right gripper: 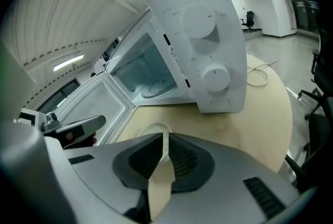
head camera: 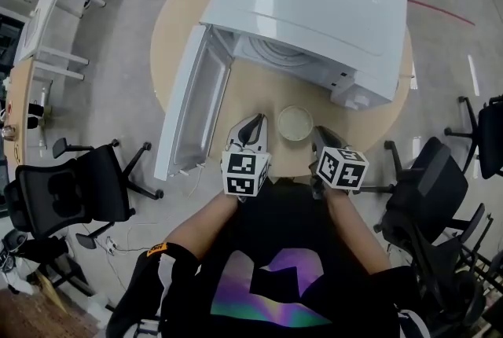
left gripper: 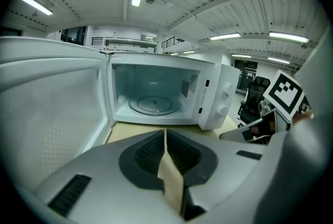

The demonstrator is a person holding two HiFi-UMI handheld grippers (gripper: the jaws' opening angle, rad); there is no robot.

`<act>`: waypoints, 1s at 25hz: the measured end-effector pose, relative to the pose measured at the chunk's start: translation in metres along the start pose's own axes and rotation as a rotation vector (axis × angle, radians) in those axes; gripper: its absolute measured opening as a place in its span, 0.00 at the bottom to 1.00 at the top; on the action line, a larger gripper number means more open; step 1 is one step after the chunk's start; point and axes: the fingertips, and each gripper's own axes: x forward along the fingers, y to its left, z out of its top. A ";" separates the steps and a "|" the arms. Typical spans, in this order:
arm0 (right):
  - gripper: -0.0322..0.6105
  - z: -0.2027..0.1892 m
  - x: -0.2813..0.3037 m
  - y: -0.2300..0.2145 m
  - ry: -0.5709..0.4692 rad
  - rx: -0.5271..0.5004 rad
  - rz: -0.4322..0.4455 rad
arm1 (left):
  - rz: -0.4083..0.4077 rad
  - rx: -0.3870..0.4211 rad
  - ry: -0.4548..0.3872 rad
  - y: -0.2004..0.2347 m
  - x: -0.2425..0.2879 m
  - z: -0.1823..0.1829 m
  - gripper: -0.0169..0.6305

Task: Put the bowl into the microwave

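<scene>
- The left claw (head camera: 253,126) is clenched: in the left gripper view its jaws meet along a thin seam with nothing between them (left gripper: 165,137).
- The right claw (head camera: 324,137) is also clenched and empty, its jaws pressed together (right gripper: 164,139).
- The bowl (head camera: 295,123) is a shallow, pale round dish that sits on the round tabletop (head camera: 259,97) just in front of the microwave (head camera: 314,6), between the two claws and apart from both.
- In the right gripper view, the rim of the bowl (right gripper: 150,129) shows just beyond the closed jaw tips and slightly to their left.
- The microwave is white and its door (head camera: 185,108) is swung wide open to the left.
- The left gripper view looks straight into the open cavity, where a glass turntable (left gripper: 155,105) lies on the floor of the oven, with nothing on it.
- The right gripper view sees the microwave (right gripper: 208,35) tilted, with two round knobs (right gripper: 197,21) on its control panel, one above the other.
- Both claws sit at the near edge of the tabletop, each carrying a marker cube (head camera: 246,173).
- A light cable (right gripper: 257,76) lies looped on the tabletop beside the microwave.
- Black office chairs (head camera: 71,191) stand on the floor around the tabletop.
</scene>
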 end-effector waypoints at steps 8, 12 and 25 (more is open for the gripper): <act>0.16 -0.017 0.017 -0.011 0.055 0.112 0.028 | -0.018 -0.008 0.071 0.003 0.021 -0.025 0.10; 0.16 -0.024 0.025 -0.011 0.073 0.188 0.059 | -0.015 -0.019 0.089 0.006 0.023 -0.035 0.10; 0.16 -0.033 0.038 -0.013 0.089 0.355 0.095 | -0.021 -0.019 0.125 0.015 0.028 -0.044 0.10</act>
